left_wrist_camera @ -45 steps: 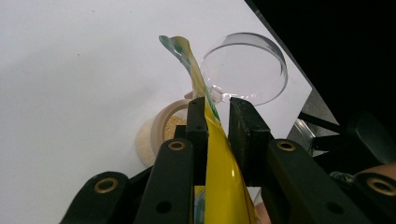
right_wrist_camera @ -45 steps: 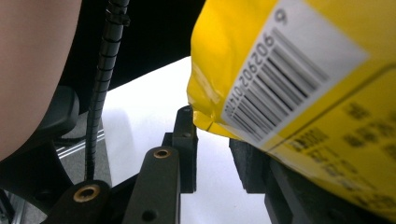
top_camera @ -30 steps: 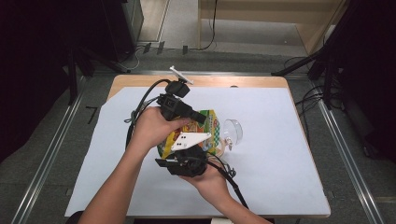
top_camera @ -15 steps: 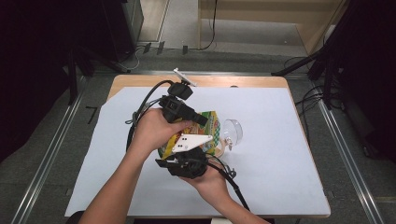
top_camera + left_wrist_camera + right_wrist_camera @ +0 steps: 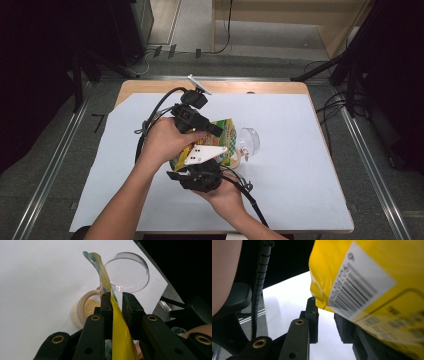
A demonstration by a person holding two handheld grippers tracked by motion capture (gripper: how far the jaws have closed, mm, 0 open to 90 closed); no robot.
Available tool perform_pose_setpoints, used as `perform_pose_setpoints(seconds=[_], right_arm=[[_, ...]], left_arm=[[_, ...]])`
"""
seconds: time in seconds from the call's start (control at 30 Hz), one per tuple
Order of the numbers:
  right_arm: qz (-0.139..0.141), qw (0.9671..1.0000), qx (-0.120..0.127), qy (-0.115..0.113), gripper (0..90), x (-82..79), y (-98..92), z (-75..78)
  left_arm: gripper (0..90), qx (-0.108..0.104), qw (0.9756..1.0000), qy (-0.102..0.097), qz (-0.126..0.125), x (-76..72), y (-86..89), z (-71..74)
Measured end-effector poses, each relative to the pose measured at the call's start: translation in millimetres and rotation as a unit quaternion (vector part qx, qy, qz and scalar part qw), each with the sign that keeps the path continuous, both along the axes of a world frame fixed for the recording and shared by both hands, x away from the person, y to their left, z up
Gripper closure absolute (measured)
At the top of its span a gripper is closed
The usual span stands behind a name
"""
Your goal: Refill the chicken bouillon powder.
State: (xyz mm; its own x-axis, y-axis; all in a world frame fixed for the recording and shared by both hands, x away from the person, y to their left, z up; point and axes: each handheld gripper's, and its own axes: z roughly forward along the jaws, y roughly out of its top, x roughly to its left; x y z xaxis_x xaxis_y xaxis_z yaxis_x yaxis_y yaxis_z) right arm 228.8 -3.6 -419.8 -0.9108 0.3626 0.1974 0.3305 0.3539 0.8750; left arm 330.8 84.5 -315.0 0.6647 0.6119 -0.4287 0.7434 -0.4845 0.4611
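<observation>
A yellow snack bag is held up between my two grippers over the white table cover. My left gripper comes in from the far side. In the left gripper view its jaws are shut on the bag's thin upper edge, which curls out above a small beige cup of pale grains. My right gripper sits under the bag's near end. In the right gripper view the bag's barcoded corner rests at the tips of the nearly closed jaws and hides the right one.
A clear round lid stands on edge just right of the bag, beside the beige cup. The white cover spreads over the wooden table. Cables trail from both grippers toward the person. Dark equipment stands around the table.
</observation>
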Motion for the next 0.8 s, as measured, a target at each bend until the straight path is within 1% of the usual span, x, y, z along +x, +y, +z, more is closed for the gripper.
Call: perform_pose_setpoints(seconds=[0.07,0.17,0.23,0.3,0.53,0.8], right_arm=[[0.000,1.0000,0.000,0.000,74.4,-0.1,-0.1,0.2],[-0.002,1.0000,0.002,0.008,74.1,0.0,-0.5,1.2],[-0.001,1.0000,0.003,0.009,74.0,0.6,-1.2,2.9],[-0.001,0.9999,0.003,0.012,73.7,1.3,-1.4,4.9],[-0.001,0.9997,0.002,0.024,73.2,3.8,0.1,6.5],[-0.001,0.9997,0.000,0.024,72.6,4.2,0.2,7.5]], left_arm=[[79.6,-0.001,1.0000,0.000,-0.001,0.0,0.1,-0.1],[79.4,-0.005,1.0000,-0.001,0.002,0.8,-0.1,-0.4],[78.1,-0.008,1.0000,-0.002,0.001,2.3,0.5,-0.3],[77.6,-0.010,0.9999,-0.001,0.006,4.0,1.1,-0.1],[77.8,-0.009,0.9999,0.007,0.011,9.6,3.3,-2.4],[77.6,-0.010,0.9999,0.005,0.010,9.2,3.0,-1.7]])
